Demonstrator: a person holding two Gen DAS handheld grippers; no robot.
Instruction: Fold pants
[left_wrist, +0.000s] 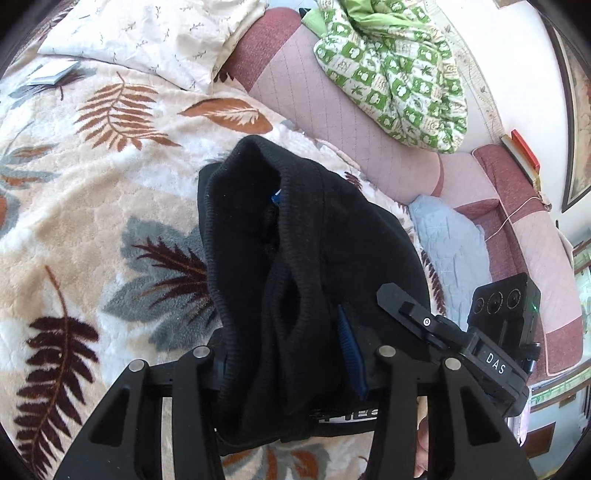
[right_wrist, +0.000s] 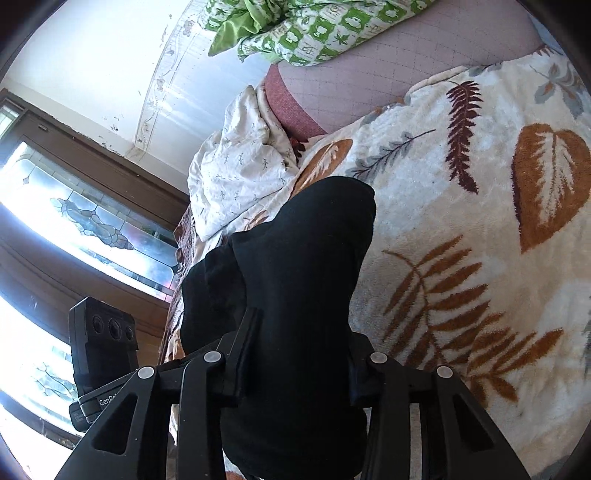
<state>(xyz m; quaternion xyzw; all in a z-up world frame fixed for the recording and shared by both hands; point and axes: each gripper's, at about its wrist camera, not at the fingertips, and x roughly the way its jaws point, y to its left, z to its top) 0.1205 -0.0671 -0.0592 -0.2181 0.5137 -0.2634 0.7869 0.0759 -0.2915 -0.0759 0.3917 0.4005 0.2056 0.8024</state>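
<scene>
Between the fingers of both grippers, the black pants (left_wrist: 295, 258) hang bunched above the bed, their ribbed band gaping open toward the left camera. The left gripper (left_wrist: 291, 354) is clenched on a thick wad of this band; a blue pad on 1 finger shows against the cloth. The right gripper (right_wrist: 295, 365) is likewise clamped on a dark fold of the same garment, which fills the gap between its fingers and runs forward from them.

In each view the cloth stretches away from the fingers along their own line, so the long axis of the pants seems to run from the 2 grips outward and down toward the blanket (left_wrist: 92, 184). The far end droops to the leaf-patterned blanket, though whether it touches cannot be told. Both grippers sit at the same end of the garment, close together, so neither is clearly nearer; the right one shows at the lower right edge of the left view. The coming move probably turns on lowering that free end flat before the held end is brought over it.

Beyond lie a cream pillow (left_wrist: 147, 33), a pink quilted headboard (left_wrist: 332, 103) and a green patterned cover (left_wrist: 399, 74).
</scene>
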